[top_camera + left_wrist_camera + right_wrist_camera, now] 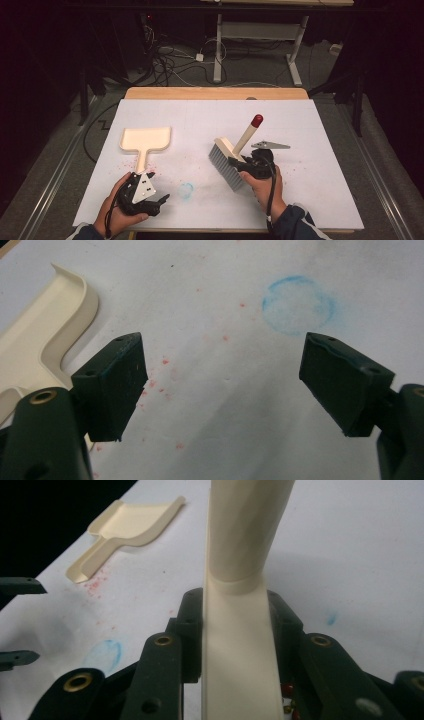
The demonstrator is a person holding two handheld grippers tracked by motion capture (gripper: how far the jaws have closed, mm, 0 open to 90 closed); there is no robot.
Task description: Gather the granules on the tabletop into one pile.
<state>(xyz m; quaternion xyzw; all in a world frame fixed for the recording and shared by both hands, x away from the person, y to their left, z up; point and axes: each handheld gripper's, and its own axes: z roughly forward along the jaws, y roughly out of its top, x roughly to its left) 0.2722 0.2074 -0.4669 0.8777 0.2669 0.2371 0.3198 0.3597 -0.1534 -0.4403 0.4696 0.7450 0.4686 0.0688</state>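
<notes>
— High view findings? The brush point(235, 155) was found clamped in the right gripper point(246, 165), its handle angled up and away, mid-table.

— And the dustpan point(146, 140)? It was noted just ahead of the left gripper point(159, 201), jaws apart and empty, the nearer one.

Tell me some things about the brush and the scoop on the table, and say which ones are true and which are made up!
1. The right tongs are shut on the brush. True.
2. The left tongs are holding the dustpan. False: they are open with nothing between them, and the dustpan lies beside them.
3. The brush handle has a red tip. True.
4. The dustpan is full of crumbs. False: it looks bare inside; the small red specks lie on the white table.
5. There is a faint blue ring marked on the table. True.
</notes>
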